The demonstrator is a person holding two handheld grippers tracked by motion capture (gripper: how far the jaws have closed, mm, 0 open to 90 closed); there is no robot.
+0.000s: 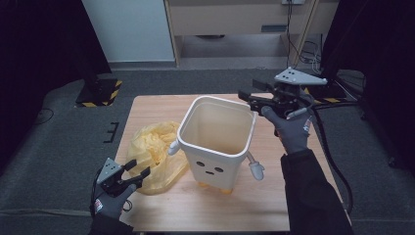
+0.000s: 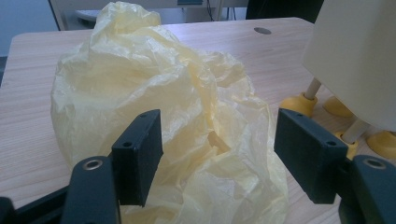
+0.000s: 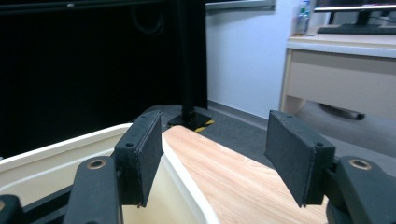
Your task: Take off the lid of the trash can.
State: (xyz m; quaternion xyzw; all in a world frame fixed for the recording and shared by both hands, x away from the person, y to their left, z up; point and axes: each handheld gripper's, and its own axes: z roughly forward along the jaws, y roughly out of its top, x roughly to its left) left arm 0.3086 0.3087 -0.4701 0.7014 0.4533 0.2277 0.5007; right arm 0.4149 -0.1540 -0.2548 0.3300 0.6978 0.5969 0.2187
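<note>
Resting on table [image 1: 293, 147]: cream bin [image 1: 215, 142], yellow bag [image 1: 154, 156] beside it.
Left gripper [image 1: 138, 172]: jaws apart, facing bag.
Right gripper [image 1: 247, 97]: jaws apart, above bin rim.

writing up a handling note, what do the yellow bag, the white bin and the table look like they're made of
Yellow bag: thin plastic film, crinkled, translucent with a soft sheen. White bin: looks like rigid moulded plastic, smooth and matt, with a printed face and moulded arms. Table: pale wood grain, probably laminate, smooth finish.

Dim, soft overhead light, dark surroundings
</note>
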